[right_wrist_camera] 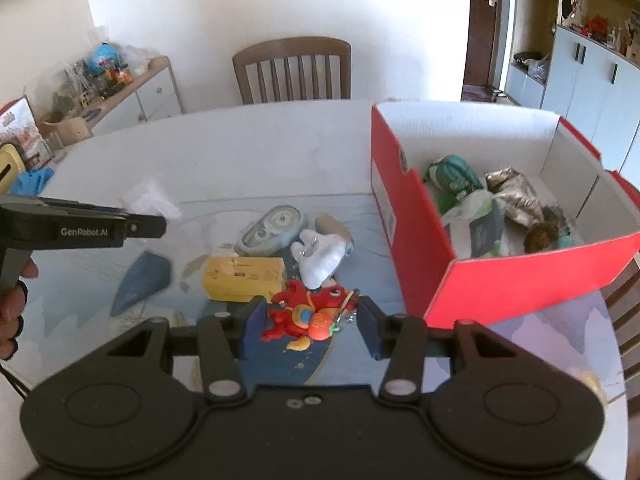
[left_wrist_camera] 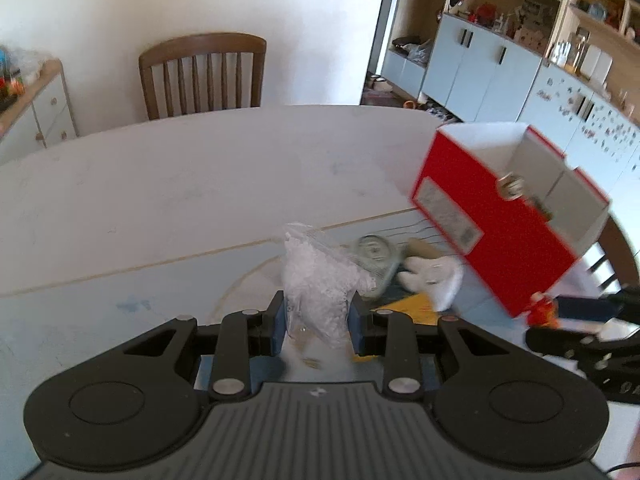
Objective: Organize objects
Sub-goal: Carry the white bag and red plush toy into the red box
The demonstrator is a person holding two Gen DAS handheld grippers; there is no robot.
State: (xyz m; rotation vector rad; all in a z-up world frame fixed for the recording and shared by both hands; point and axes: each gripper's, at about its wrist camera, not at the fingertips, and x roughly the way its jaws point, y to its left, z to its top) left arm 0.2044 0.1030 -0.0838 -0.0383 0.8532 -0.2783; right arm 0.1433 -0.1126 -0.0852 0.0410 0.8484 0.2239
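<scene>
My left gripper (left_wrist_camera: 318,322) is shut on a clear plastic bag of white bits (left_wrist_camera: 320,280) and holds it above the table; the bag also shows in the right wrist view (right_wrist_camera: 150,200). My right gripper (right_wrist_camera: 310,326) is open, its fingers on either side of a red toy figure (right_wrist_camera: 308,312) lying on the table. The red cardboard box (right_wrist_camera: 404,216) stands at the right with several items inside. It also shows in the left wrist view (left_wrist_camera: 488,232).
On the table lie a yellow box (right_wrist_camera: 244,278), a white plush piece (right_wrist_camera: 320,256), a grey-green tape dispenser (right_wrist_camera: 272,228) and a blue cone (right_wrist_camera: 140,280). A wooden chair (right_wrist_camera: 292,70) stands behind the table. A sideboard (right_wrist_camera: 132,92) is at the left, cupboards (left_wrist_camera: 500,60) at the right.
</scene>
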